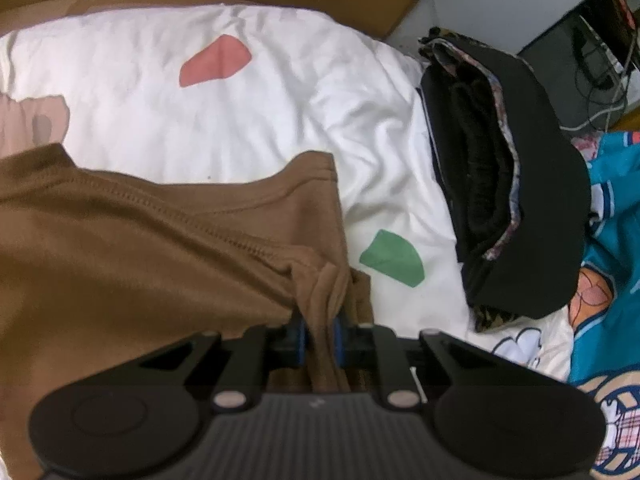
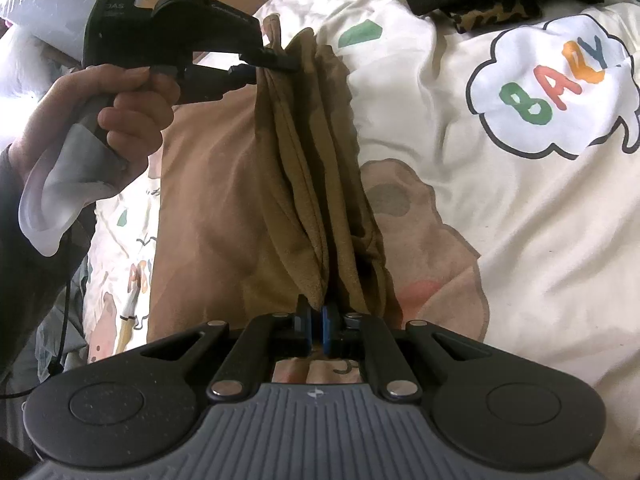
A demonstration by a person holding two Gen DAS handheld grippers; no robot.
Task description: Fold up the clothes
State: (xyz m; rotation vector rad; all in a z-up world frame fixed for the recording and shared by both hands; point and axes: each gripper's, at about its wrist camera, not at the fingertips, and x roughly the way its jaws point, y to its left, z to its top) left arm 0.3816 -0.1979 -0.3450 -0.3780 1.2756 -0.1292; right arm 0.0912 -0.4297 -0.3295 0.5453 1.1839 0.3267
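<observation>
1. Pinching bunched brown garment [image 1: 160,240] fabric, the left gripper [image 1: 320,334] is clamped narrow.
2. Right gripper [image 2: 316,328] likewise grips the garment's other end, held taut above the patterned white bedsheet [image 2: 500,220].
3. Folded black clothes [image 1: 500,168] lie nearby.

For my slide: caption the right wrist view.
Both grippers, right and left, pinch a brown garment above the printed bedsheet.

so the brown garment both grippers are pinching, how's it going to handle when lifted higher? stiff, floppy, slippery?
Probably very floppy: the brown garment bunches into deep folds between the right gripper and left gripper. Likely light, since small pinches carry it. Slip looks unlikely: the left gripper's pads squeeze a thick wad of cloth, though the loose part should sag onto the white bedsheet.
</observation>
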